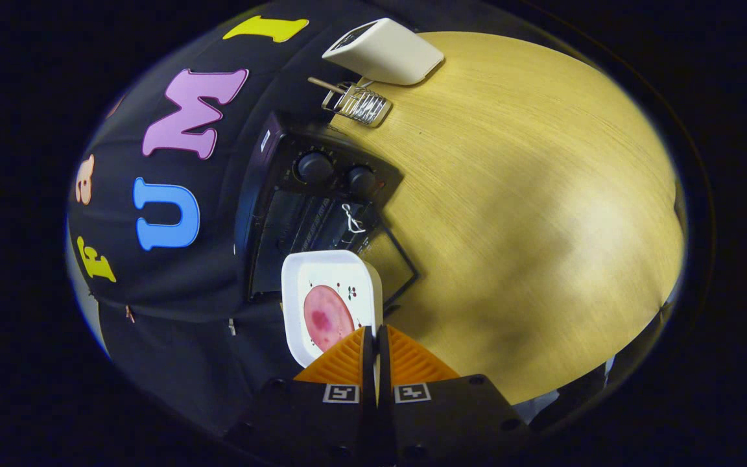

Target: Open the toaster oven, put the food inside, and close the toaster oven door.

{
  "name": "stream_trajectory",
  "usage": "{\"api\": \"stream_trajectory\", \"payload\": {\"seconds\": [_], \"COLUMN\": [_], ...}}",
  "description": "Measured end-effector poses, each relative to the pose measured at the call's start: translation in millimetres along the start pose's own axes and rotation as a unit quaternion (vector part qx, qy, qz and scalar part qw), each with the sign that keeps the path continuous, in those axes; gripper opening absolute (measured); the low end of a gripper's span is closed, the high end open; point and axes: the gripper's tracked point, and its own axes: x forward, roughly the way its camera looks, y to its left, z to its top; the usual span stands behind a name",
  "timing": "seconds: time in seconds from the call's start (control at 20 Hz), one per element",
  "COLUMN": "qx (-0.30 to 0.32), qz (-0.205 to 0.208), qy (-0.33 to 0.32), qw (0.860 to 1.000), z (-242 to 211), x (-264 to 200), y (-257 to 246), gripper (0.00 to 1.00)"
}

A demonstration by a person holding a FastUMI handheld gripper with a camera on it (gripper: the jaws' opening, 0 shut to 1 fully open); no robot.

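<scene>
Carrying the food is the step in hand: in the gripper view the claw (374, 337) is closed on the near rim of a white dish (331, 301), both fingers pinching the edge, with a round pink slice of food (327, 318) lying in it. The dish hangs just ahead of the fingers, in front of the black toaster oven (312, 214), whose door (391, 259) seems already dropped open onto the wooden desk (529, 214). Next, I judge, the dish must go level through the opening and onto the rack. Beyond the oven sit a wire rack (358, 104) and a white box (383, 50). The oven's inside is dark and partly hidden by the dish, so its shelf is hard to make out.
</scene>
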Motion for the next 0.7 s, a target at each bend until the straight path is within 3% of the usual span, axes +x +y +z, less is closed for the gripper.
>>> {"api": "stream_trajectory", "payload": {"seconds": [0.4,0.7], "qx": [0.091,0.198], "qz": [-0.031,-0.041], "qy": [-0.084,-0.163], "qw": [0.992,0.966], "z": [-2.1,28.5], "x": [80.9,120.1], "y": [42.1,64.8], "gripper": [0.05,0.05]}}
